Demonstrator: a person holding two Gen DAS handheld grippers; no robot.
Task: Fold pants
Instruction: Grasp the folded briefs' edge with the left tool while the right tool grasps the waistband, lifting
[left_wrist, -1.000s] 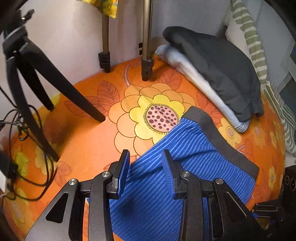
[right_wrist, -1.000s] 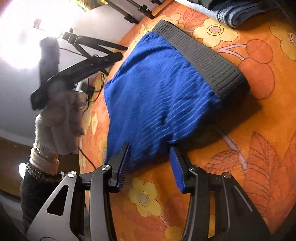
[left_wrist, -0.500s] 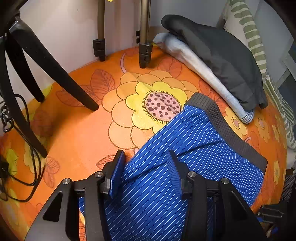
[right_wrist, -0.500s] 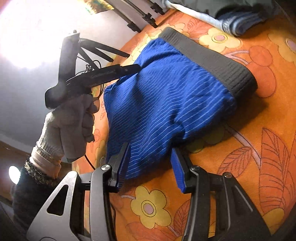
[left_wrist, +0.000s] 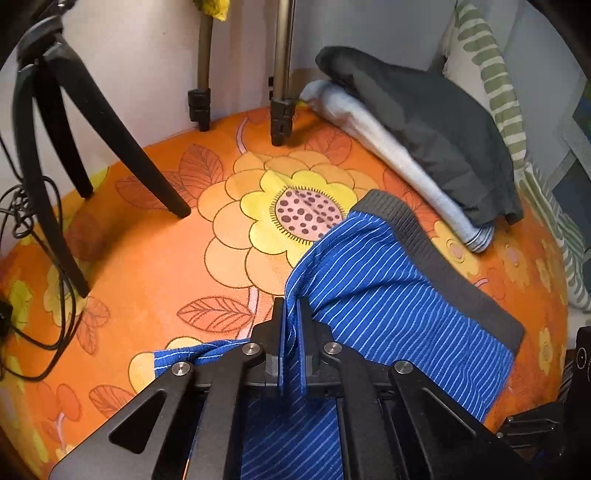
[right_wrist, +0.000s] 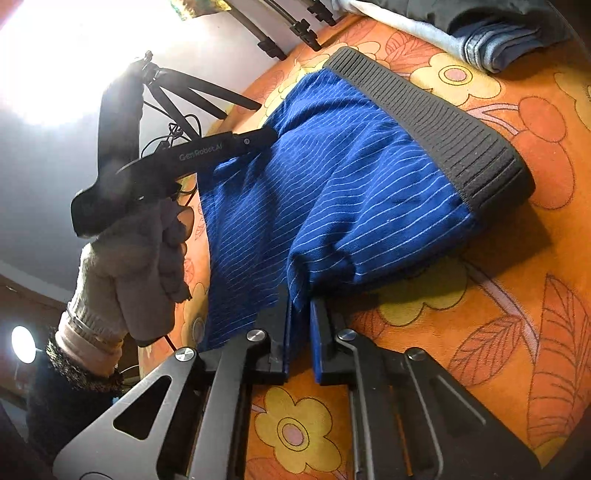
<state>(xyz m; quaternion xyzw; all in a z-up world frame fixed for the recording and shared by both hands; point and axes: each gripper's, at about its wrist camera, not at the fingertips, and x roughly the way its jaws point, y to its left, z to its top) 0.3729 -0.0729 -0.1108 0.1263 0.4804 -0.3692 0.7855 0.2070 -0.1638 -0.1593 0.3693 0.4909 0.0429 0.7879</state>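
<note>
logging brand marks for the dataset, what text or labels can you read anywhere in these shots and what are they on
"GenRobot.AI": pale lettering along the black side of the left claw, seen in the right wrist view; the last letters are soft.
No other readable text: none on the blue striped pants, their dark waistband, the orange floral cover or the folded clothes.

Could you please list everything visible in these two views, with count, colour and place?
pants: one, blue with thin pale stripes, grey waistband, on the sheet
sheet: one, orange floral, underneath everything
folded clothes: one stack, dark grey over white, behind the pants
tripod legs: several, black and metallic, far edge by the wall
cables: black, left edge
left gripper: black, shut on pants
right gripper: black, shut on pants
gloved hand: one, pale, holding the left gripper
</note>
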